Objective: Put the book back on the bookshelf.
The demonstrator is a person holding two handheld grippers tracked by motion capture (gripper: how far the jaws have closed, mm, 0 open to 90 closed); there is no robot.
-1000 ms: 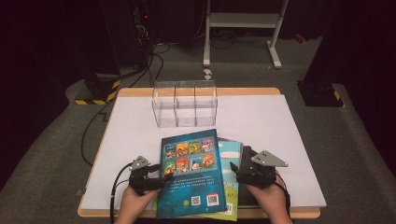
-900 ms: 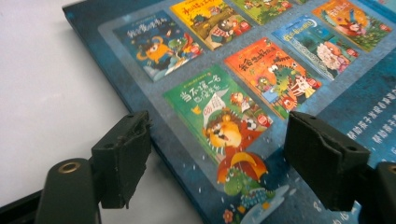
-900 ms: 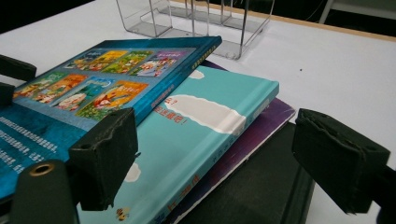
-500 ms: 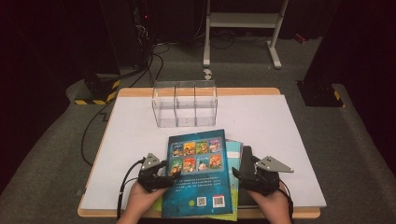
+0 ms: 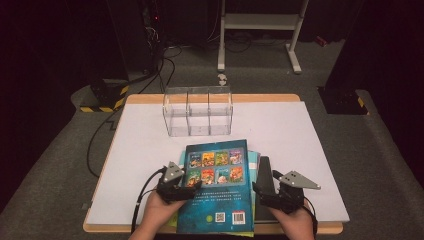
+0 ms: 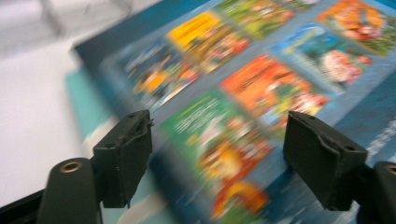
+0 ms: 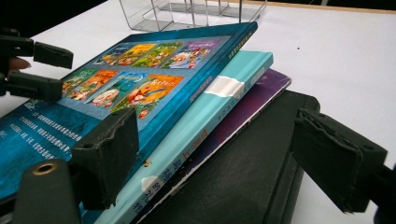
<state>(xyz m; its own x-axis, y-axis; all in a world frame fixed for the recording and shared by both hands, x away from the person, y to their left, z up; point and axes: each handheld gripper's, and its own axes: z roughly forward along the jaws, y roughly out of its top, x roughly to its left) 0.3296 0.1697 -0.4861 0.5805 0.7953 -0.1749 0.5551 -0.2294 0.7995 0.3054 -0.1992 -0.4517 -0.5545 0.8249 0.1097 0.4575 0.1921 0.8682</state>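
Observation:
A stack of books lies at the table's near edge. On top is a blue picture book (image 5: 217, 195) (image 6: 243, 93) (image 7: 140, 79). Under it come a teal book (image 7: 233, 84), a purple book (image 7: 266, 86) and a black book (image 7: 252, 163). My left gripper (image 5: 189, 192) (image 6: 219, 135) is open at the top book's left side, jaws spread over its cover; the left gripper (image 7: 44, 70) also appears across the stack. My right gripper (image 5: 265, 192) (image 7: 224, 154) is open at the stack's right side, its jaws wide apart over the book spines.
A clear plastic organizer (image 5: 199, 112) (image 7: 187, 9) with three compartments stands at the back middle of the white table (image 5: 280, 130). Cables and a metal stand are on the floor beyond. Bare tabletop lies left and right of the stack.
My left gripper has moved right onto the top book. The top book has slid right and turned straighter on the stack. The right gripper has barely shifted.

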